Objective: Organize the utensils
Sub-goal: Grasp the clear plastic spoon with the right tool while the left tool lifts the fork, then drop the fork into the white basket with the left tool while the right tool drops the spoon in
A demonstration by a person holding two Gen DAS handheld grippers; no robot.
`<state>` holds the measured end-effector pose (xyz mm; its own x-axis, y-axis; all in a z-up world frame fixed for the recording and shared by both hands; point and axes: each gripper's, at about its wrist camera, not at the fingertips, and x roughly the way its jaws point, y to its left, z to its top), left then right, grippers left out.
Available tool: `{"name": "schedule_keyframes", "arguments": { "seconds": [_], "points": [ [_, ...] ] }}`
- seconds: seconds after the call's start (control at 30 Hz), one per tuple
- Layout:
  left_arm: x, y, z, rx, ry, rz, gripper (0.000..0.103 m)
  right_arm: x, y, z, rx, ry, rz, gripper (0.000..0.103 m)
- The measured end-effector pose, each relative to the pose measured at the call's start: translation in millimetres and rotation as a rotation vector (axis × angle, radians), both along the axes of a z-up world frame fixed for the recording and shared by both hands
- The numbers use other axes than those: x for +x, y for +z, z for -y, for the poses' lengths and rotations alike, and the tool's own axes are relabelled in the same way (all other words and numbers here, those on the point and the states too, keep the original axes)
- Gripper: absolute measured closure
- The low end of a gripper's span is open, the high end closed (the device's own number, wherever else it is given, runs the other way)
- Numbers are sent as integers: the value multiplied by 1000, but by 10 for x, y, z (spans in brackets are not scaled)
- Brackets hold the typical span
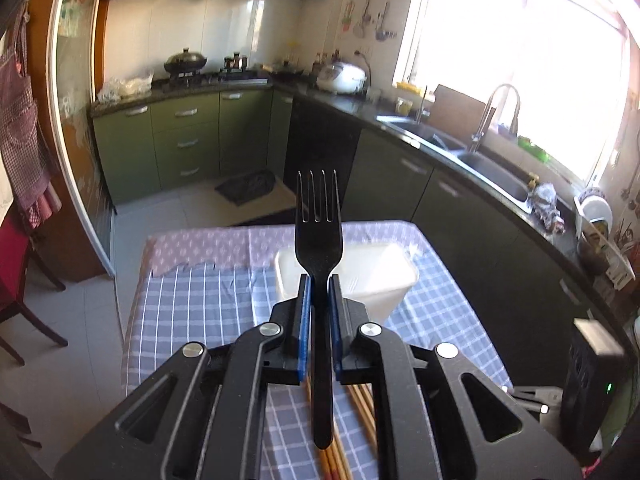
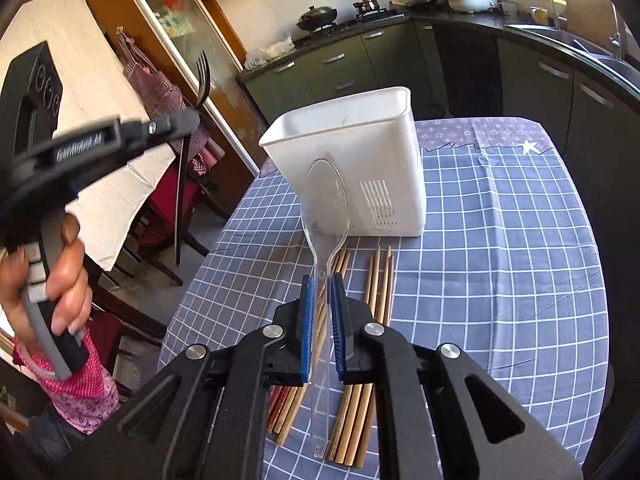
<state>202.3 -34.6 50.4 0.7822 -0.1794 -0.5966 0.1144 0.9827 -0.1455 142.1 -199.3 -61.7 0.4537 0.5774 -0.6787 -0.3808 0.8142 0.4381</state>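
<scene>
Black plastic fork [image 1: 319, 236] clamped upright in the left gripper [image 1: 319, 294], clear plastic spoon [image 2: 326, 216] pinched in the right gripper [image 2: 321, 294], both above the checked tablecloth [image 2: 500, 248], bamboo chopsticks [image 2: 380, 280] lying loose beneath, empty white slotted bin [image 2: 352, 160] just beyond, green kitchen cabinets [image 1: 188, 140] far behind.

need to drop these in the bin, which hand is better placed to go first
Right, probably. The right tool, shut on the clear plastic spoon, faces the white plastic bin with its open top in view. The left tool, holding the black plastic fork, is raised off to the side.
</scene>
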Motion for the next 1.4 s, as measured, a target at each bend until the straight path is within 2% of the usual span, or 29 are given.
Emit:
{"name": "schedule_keyframes", "arguments": {
  "seconds": [0.13,0.23,0.43,0.63,0.73,0.8,0.83,0.97,1.13,1.2,1.3,1.4],
  "points": [
    [314,179,155,-7,23,142,94,-40,12,236,23,-10,4,93],
    [540,140,251,5,44,189,94,-68,48,372,38,-17,3,93],
    [889,-135,261,21,107,232,94,-82,113,497,46,-29,25,93],
    [1005,-501,236,26,123,169,94,-23,220,499,39,-40,59,93],
    [965,-607,230,35,113,152,91,39,327,487,38,-48,81,93],
    [926,-630,220,32,104,148,77,83,416,474,39,-54,101,93],
    [897,-628,217,31,100,150,75,110,470,466,38,-58,112,93],
    [747,-550,175,42,99,162,75,281,726,438,45,-82,175,93],
    [367,-333,57,50,122,196,75,618,1159,326,78,-133,311,93],
    [198,-277,20,59,126,205,71,775,1265,248,76,-163,373,93],
    [-29,-252,-38,67,127,206,68,1019,1336,117,85,-195,438,93],
    [-171,-273,-92,63,114,189,68,1262,1279,-50,46,-216,477,93]
  ]
}}
